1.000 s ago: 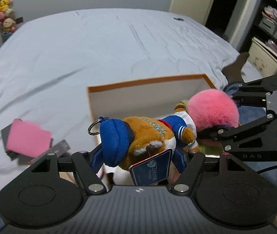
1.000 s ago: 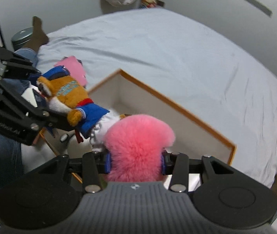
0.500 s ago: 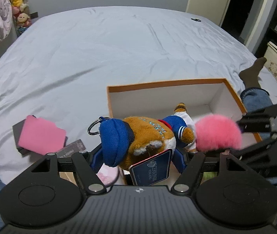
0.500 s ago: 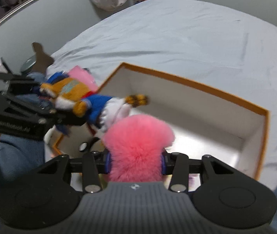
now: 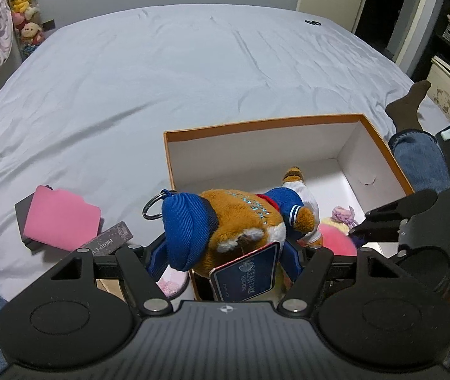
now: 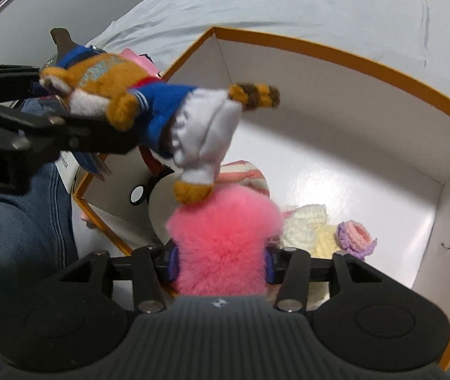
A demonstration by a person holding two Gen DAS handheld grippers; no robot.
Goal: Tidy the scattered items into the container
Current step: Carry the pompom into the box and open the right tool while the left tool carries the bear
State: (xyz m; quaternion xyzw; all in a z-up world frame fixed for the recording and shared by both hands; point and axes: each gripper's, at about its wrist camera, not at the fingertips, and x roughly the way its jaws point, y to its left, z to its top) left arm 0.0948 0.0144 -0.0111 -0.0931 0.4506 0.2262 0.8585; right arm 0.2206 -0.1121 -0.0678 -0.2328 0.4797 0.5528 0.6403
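My left gripper [image 5: 225, 243] is shut on a brown plush toy [image 5: 240, 218] in a blue sailor top and blue cap, with a key ring and a blue tag. It holds the toy over the near left corner of the orange-rimmed white box [image 5: 256, 123]. Low inside that box [image 6: 351, 60], my right gripper [image 6: 221, 259] has a fluffy pink pompom [image 6: 225, 237] between its pads. Its jaws are opening, though the fur still fills the gap. The plush toy [image 6: 161, 110] hangs just above the pompom, its foot touching the fur. The right gripper [image 5: 383, 218] shows at the right edge of the left wrist view.
A cream knitted piece [image 6: 307, 224], a purple and pink crochet ring [image 6: 356, 237] and a striped pink item [image 6: 250, 174] lie in the box. A pink card on a dark case [image 5: 60, 218] and a dark booklet [image 5: 110, 237] lie on the bed. A person's jeans leg [image 5: 421, 155] flanks the box.
The right gripper has sunk with the pompom from above the box rim down into the box. The left gripper and its plush toy have stayed in place.
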